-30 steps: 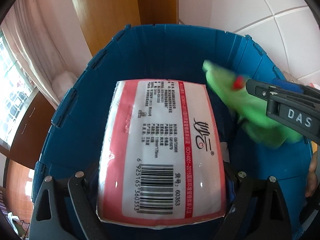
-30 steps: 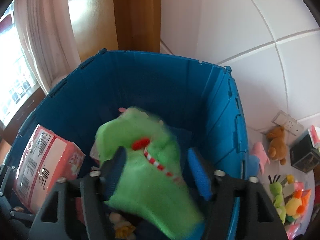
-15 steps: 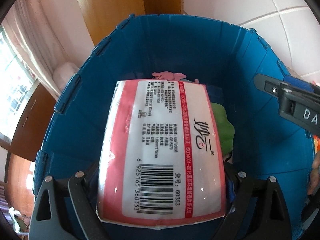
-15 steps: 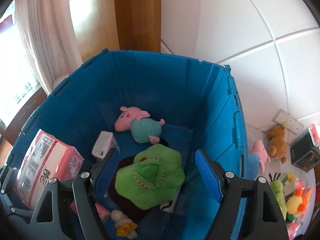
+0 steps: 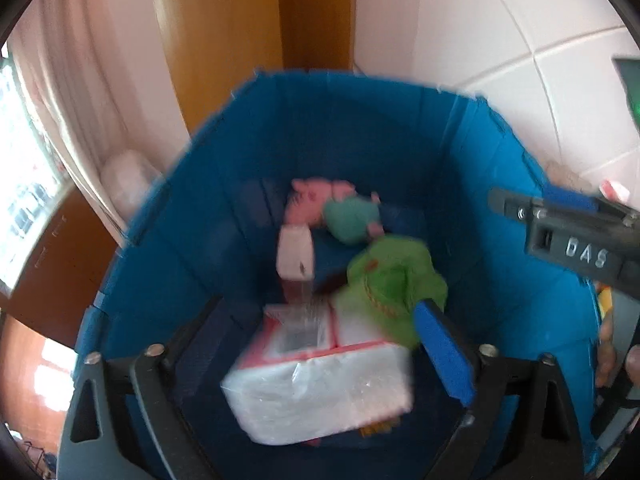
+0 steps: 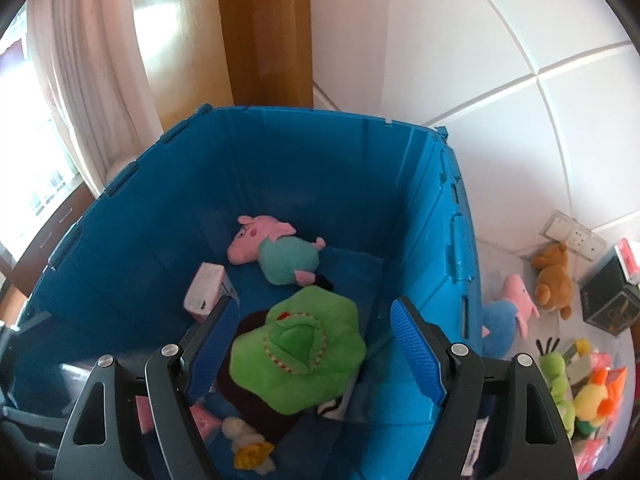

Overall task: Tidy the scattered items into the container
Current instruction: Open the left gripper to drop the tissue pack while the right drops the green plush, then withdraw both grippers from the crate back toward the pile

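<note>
Two grippers over bin (image 6: 440,216) | left gripper (image 5: 320,360) opening, pack (image 5: 320,392) dropping free | right gripper (image 6: 316,356) released, empty | remaining toys (image 6: 560,376) right of bin, nearer right gripper

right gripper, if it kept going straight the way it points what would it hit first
Most likely the green plush toy, which lies in the blue bin framed between the open fingers of the right gripper. Nothing shows between them, though depth is hard to judge.
</note>
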`<state>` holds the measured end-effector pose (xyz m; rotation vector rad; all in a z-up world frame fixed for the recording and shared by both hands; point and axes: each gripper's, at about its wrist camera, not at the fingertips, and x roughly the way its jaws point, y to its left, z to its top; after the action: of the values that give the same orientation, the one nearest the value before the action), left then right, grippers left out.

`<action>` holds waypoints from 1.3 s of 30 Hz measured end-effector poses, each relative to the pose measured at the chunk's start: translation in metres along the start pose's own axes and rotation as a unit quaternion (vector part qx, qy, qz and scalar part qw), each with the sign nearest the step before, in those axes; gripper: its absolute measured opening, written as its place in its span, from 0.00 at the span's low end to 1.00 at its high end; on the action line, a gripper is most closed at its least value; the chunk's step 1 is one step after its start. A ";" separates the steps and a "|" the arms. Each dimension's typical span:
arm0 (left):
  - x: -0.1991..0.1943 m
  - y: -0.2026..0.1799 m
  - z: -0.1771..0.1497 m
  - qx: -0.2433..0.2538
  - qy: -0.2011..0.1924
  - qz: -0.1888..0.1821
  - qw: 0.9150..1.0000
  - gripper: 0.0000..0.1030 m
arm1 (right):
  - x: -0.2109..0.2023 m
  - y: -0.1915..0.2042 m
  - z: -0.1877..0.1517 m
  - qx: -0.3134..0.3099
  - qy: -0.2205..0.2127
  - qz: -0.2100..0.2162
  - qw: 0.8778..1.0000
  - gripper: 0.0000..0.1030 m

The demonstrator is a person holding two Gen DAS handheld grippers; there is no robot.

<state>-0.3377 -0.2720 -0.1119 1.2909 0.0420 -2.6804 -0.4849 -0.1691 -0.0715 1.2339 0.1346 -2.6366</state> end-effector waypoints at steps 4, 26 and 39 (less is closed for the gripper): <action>0.001 0.000 -0.002 0.007 0.008 0.005 1.000 1.00 | -0.005 -0.001 -0.001 0.000 -0.004 0.003 1.000 0.77; -0.021 -0.012 -0.020 0.004 0.013 -0.022 1.000 1.00 | -0.037 0.012 -0.021 -0.027 -0.007 0.003 1.000 0.77; -0.062 -0.024 -0.039 0.015 -0.032 -0.028 0.999 1.00 | -0.082 -0.003 -0.045 -0.029 -0.042 -0.004 0.999 0.77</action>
<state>-0.2738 -0.2364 -0.0889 1.2280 0.0296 -2.7785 -0.4014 -0.1449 -0.0371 1.1031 0.2011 -2.6657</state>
